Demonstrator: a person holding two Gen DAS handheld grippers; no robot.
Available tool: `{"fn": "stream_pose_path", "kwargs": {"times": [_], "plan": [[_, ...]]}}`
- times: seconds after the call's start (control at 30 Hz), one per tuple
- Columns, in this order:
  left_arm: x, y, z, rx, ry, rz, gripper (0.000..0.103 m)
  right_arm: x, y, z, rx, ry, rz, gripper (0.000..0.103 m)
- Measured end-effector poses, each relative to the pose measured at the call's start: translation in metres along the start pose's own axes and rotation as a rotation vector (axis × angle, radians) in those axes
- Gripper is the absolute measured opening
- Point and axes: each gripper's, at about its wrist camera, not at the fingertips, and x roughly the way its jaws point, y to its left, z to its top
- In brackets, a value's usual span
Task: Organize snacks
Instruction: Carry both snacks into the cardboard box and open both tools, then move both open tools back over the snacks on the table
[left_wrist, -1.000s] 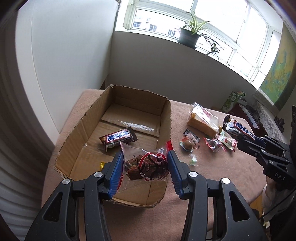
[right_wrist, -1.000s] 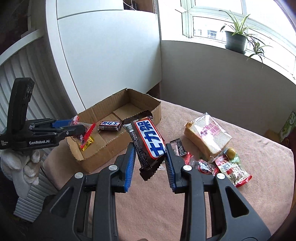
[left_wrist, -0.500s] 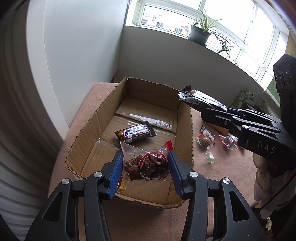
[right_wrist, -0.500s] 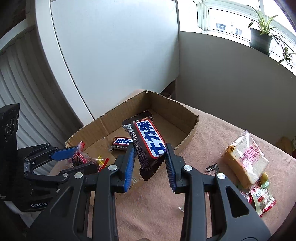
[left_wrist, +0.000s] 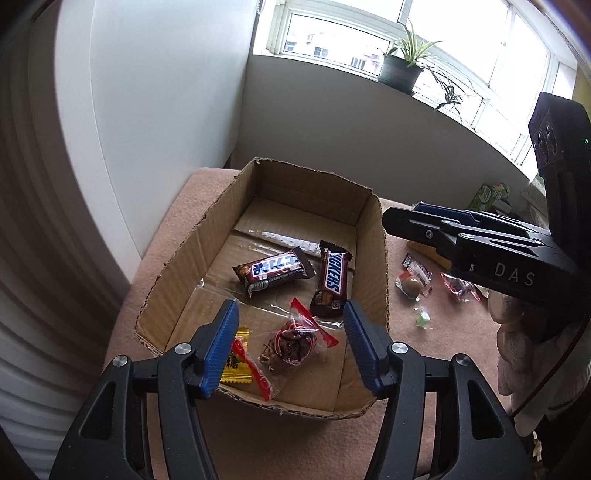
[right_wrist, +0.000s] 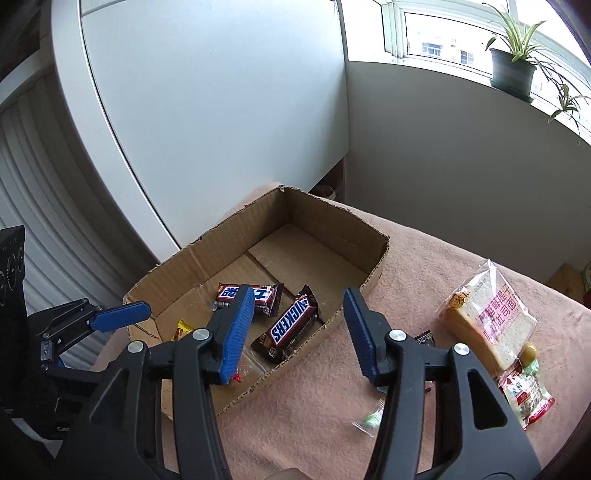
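The box (left_wrist: 207, 236) is matt brown corrugated cardboard with rough torn edges, on a worktop (right_wrist: 424, 266) under soft, napped pinkish cloth. The Snickers bar (right_wrist: 291, 326) has a glossy wrapper; the dried-fruit bag (left_wrist: 295, 339) is clear crinkled plastic.

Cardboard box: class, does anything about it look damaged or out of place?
Yes, its rim. The cardboard box has no flaps, and its cut edges are ragged and uneven, most along the left wall. The snack bars inside lie loose at mixed angles, undamaged.

Left gripper (left_wrist: 290, 341), right gripper (right_wrist: 298, 328) agape
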Motion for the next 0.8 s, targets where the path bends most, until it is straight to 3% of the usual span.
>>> {"fn": "stream_pose_path", "kwargs": {"times": [0.33,0.8], "plan": [[-0.010,-0.021,-0.001,0.011,-0.013,-0.033,0.058,-0.063,-0.047,-0.023,0.018,-0.038,-0.053,0.067],[0.007,-0.091,-0.013,0.117,0.012,-0.115,0.058,-0.151,-0.177,-0.087,0.223,-0.046,-0.204,0.070]]}}
